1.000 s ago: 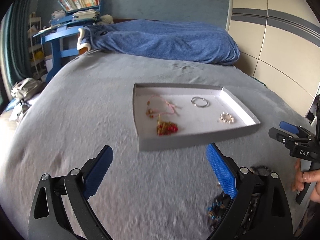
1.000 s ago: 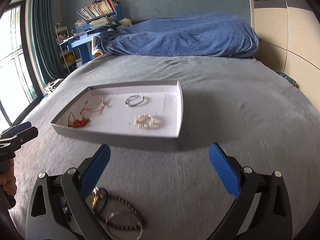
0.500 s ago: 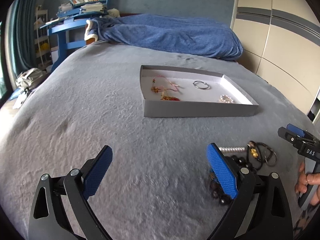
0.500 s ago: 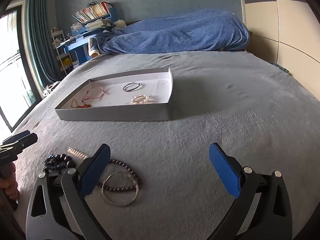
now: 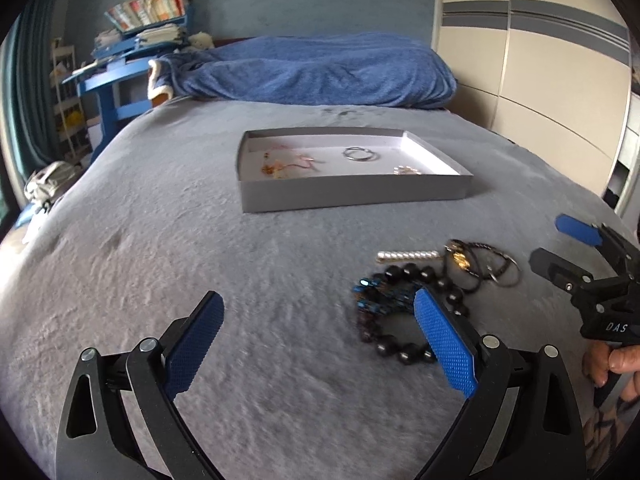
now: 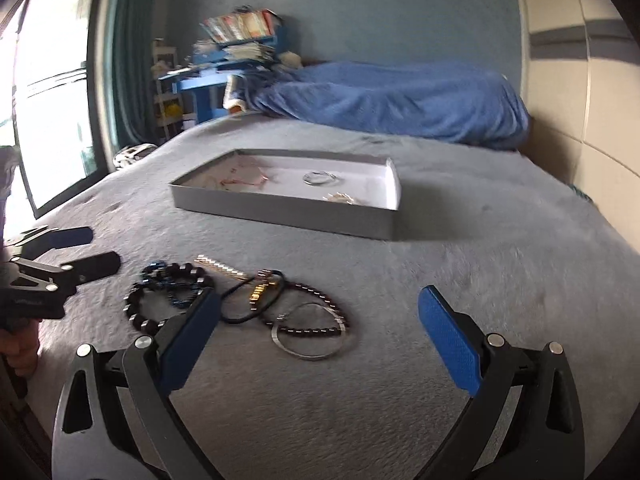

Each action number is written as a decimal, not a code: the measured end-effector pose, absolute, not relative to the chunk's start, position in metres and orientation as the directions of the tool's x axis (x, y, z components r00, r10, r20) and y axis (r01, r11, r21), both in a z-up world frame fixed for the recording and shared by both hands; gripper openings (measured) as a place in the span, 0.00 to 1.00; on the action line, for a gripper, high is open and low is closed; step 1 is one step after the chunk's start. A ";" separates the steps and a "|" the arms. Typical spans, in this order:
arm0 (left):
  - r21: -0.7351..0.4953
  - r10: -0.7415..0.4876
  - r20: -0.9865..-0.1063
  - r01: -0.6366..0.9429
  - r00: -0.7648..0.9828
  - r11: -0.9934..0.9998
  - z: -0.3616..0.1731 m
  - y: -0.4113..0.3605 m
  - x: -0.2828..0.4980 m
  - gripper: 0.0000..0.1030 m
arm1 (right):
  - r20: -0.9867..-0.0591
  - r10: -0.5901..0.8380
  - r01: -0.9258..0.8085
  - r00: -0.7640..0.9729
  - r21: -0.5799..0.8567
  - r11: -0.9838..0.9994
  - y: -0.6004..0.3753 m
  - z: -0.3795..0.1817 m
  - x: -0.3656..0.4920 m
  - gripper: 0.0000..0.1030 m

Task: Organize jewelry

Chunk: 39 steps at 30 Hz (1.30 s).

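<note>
Several bracelets lie in a little pile on the gray bed cover, not yet put away. They sit near the gray tray, likely so each trip is short. Inside the tray are a silver ring, a pearl piece and a pink chain. The left gripper and right gripper hang over the pile, fingers wide apart, holding nothing.
</note>
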<state>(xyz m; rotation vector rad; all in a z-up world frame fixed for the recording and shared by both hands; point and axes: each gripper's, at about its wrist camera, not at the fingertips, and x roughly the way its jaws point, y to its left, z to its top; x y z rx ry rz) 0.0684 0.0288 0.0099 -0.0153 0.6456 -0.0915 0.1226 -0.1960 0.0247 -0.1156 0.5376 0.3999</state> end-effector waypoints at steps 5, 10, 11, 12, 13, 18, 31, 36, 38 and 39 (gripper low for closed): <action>0.000 -0.090 -0.598 0.112 0.797 0.994 0.009 0.017 0.065 0.93 | -0.528 0.360 -0.425 0.769 -0.001 0.905 -0.193 0.024 0.125 0.95; -0.012 -0.114 -0.637 0.139 0.762 0.990 0.005 0.015 0.074 0.90 | -0.552 0.350 -0.413 0.757 0.011 0.911 -0.193 0.022 0.131 0.95; -0.017 -0.120 -0.645 0.142 0.755 0.990 0.004 0.015 0.076 0.90 | -0.561 0.343 -0.409 0.753 0.010 0.913 -0.192 0.022 0.133 0.95; -0.020 -0.122 -0.650 0.144 0.750 0.989 0.004 0.015 0.077 0.89 | -0.567 0.340 -0.406 0.750 0.010 0.914 -0.192 0.021 0.134 0.95; -0.025 -0.125 -0.657 0.145 0.743 0.989 0.003 0.015 0.079 0.87 | -0.573 0.337 -0.403 0.747 0.012 0.915 -0.192 0.020 0.136 0.95; -0.058 -0.155 -0.675 0.157 0.722 0.986 0.001 0.016 0.088 0.76 | -0.578 0.340 -0.394 0.742 0.036 0.919 -0.197 0.018 0.139 0.95; -0.075 -0.216 -0.726 0.237 0.653 0.969 -0.009 0.001 0.112 0.22 | -0.607 0.339 -0.376 0.718 0.071 0.924 -0.203 0.015 0.146 0.95; -0.150 -0.263 -0.647 0.218 0.716 0.964 0.002 0.017 0.098 0.08 | -0.632 0.349 -0.357 0.692 0.121 0.926 -0.209 0.011 0.155 0.95; -0.173 -0.274 -0.623 0.213 0.732 0.962 0.003 0.022 0.094 0.08 | -0.638 0.353 -0.353 0.684 0.134 0.926 -0.211 0.010 0.157 0.95; -0.175 -0.276 -0.621 0.213 0.734 0.961 0.003 0.022 0.092 0.08 | -0.642 0.356 -0.355 0.679 0.137 0.925 -0.211 0.010 0.158 0.95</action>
